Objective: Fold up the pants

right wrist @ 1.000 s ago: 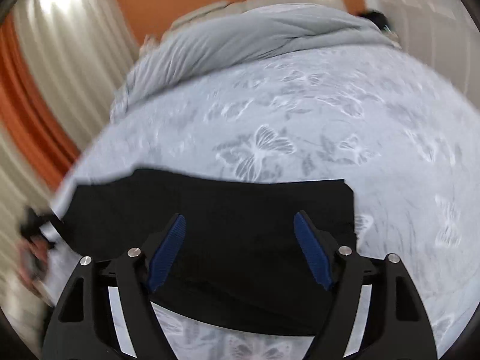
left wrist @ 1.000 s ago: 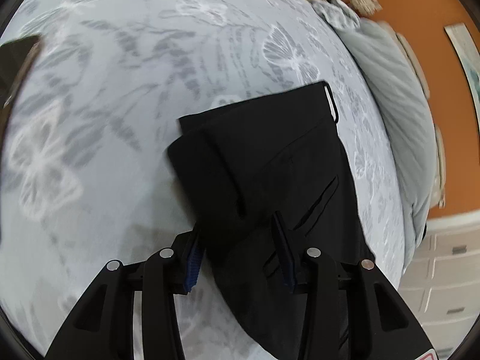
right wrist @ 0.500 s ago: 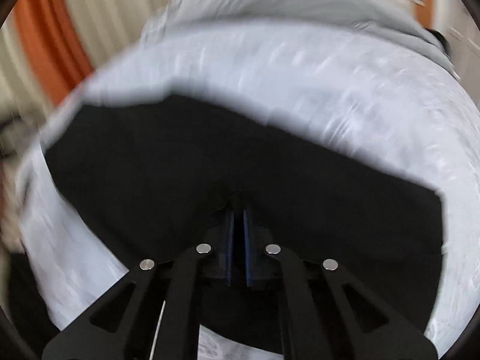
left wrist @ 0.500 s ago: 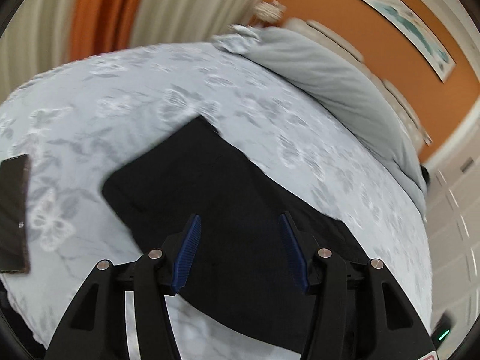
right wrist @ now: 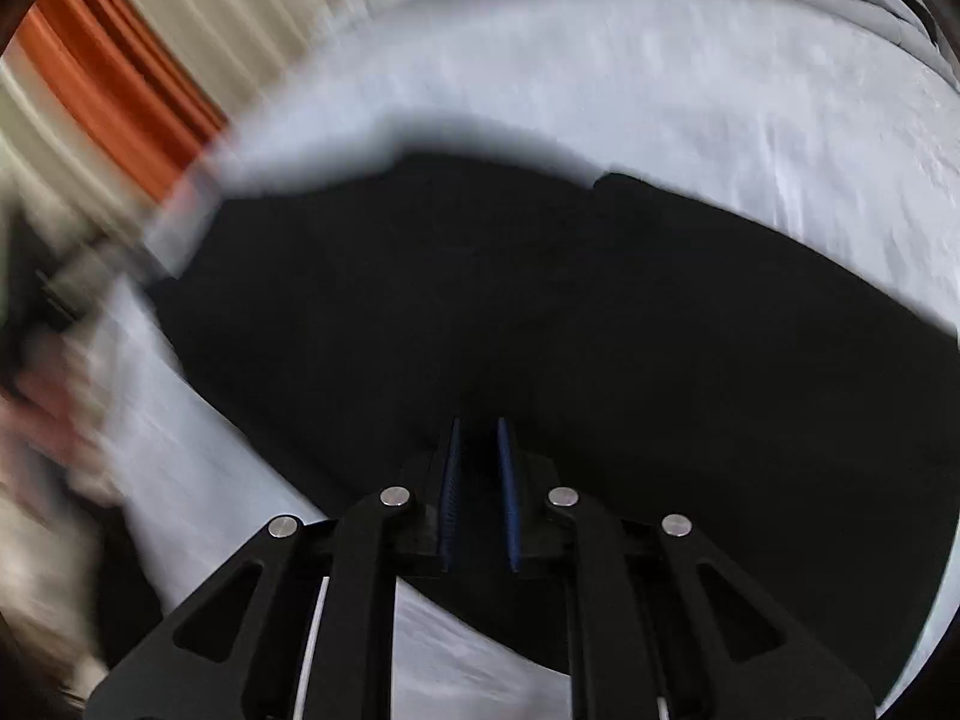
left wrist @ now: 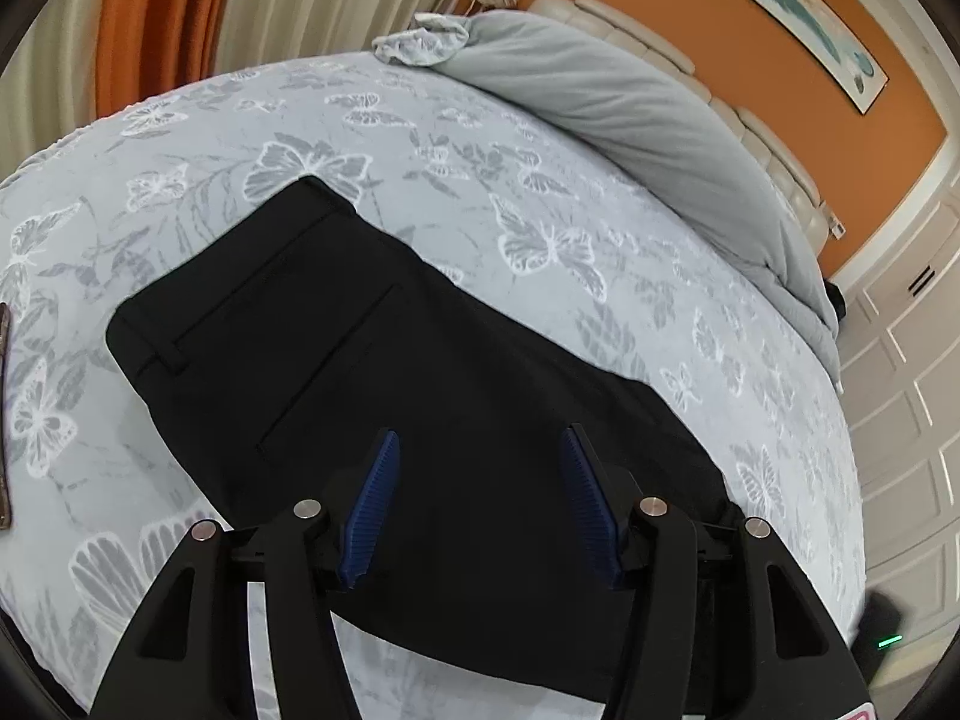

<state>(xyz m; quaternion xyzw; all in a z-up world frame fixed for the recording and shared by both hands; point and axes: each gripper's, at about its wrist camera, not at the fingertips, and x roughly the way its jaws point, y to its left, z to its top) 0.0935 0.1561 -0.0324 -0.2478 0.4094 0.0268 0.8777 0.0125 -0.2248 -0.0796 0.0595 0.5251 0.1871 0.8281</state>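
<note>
The right gripper (right wrist: 478,495), jaws barely apart and just opening with black cloth between them, should slide flat along the fold and avoid dragging it. The left gripper (left wrist: 480,507) hangs spread and empty above. The black pants (left wrist: 360,360) lie beneath both, folded lengthwise on the butterfly bedspread (left wrist: 540,192), waistband and pocket slit ahead-left.

An orange wall (left wrist: 750,30) (bearing a long framed picture (left wrist: 774,6)) backs the butterfly-print bed (left wrist: 540,192), with striped curtains (left wrist: 240,12) at left and white panelled cabinets (left wrist: 900,408) at right.
</note>
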